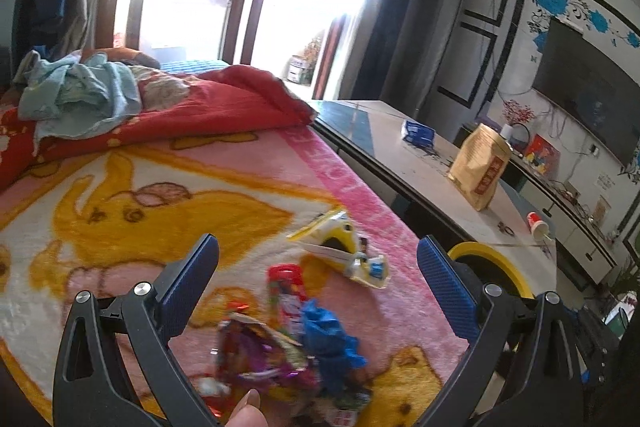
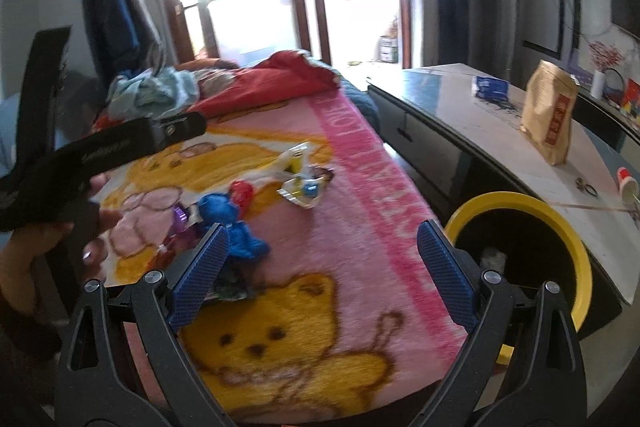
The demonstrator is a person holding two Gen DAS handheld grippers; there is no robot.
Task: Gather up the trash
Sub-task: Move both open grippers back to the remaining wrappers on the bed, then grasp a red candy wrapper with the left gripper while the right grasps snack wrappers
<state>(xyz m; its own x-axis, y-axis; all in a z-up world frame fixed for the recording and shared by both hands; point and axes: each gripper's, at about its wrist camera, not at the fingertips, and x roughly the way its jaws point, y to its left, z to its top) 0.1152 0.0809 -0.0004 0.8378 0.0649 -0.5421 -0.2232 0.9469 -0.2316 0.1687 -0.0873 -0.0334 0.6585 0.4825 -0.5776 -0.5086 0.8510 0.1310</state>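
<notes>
Several pieces of trash lie on a pink cartoon blanket (image 1: 120, 195): a crumpled blue wrapper (image 1: 330, 337) (image 2: 236, 227), a purple foil wrapper (image 1: 256, 351) (image 2: 182, 217), a red packet (image 1: 286, 291) (image 2: 242, 193) and a yellow-white wrapper (image 1: 344, 247) (image 2: 302, 175). My left gripper (image 1: 318, 267) is open just above the blue, purple and red pieces. My right gripper (image 2: 322, 251) is open and empty over the blanket, right of the blue wrapper. A yellow-rimmed black bin (image 2: 520, 247) (image 1: 492, 267) stands beside the bed on the right.
A low table (image 2: 500, 147) runs along the right with a brown paper bag (image 2: 550, 111), a blue packet (image 2: 490, 87) and a small red-and-white cup (image 2: 626, 185). A red quilt (image 1: 200, 107) and light-blue clothes (image 1: 80, 91) lie at the bed's far end.
</notes>
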